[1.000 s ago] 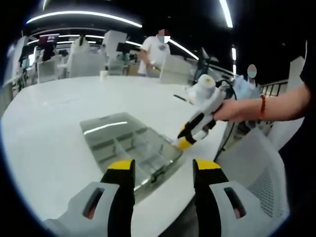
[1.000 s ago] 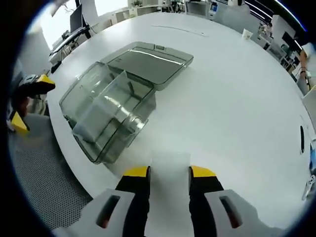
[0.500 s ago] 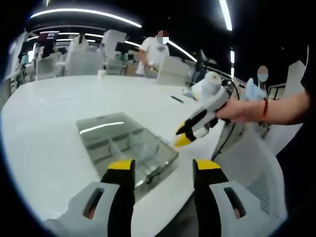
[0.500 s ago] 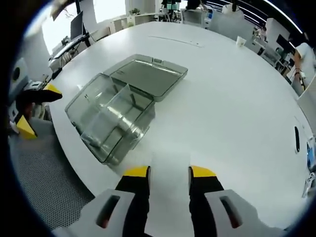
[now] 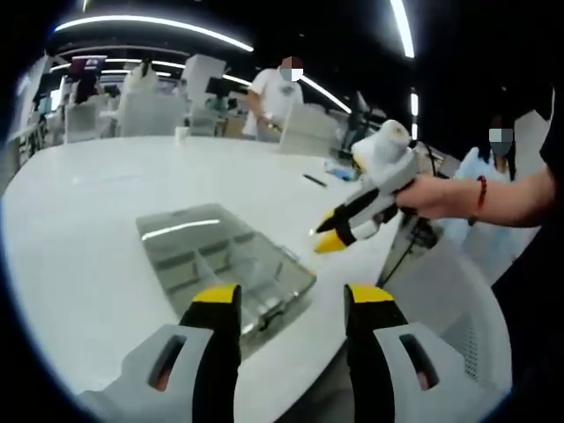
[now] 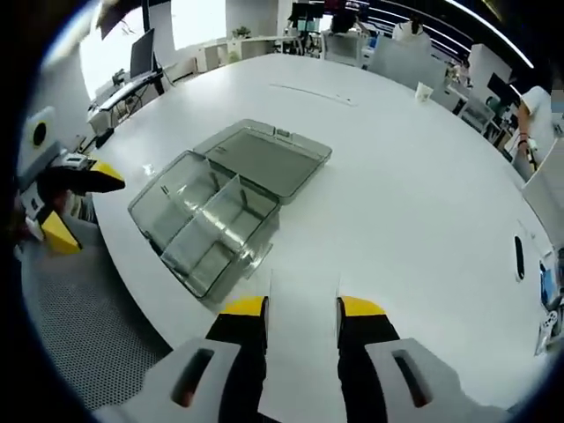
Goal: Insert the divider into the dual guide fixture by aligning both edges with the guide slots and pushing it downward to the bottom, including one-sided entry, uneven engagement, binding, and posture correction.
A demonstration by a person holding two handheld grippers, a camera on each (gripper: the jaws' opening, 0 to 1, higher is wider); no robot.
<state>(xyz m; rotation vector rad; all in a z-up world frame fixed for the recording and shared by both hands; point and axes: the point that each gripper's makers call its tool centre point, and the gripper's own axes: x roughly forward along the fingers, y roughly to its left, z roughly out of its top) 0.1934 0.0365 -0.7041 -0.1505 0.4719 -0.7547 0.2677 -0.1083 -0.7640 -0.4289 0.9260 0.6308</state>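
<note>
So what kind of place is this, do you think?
Probably an open-plan office or lab: a large round white table holding a clear plastic divided box, white chairs and monitors in the background, long ceiling strip lights.

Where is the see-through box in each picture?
Left gripper view: the clear box lies low in the middle, just above the left tongs, on the white table.
Right gripper view: the box sits left of centre, above the right tongs, with its flat lid open behind it.
Shared landmark: the paper cup far across the table.
</note>
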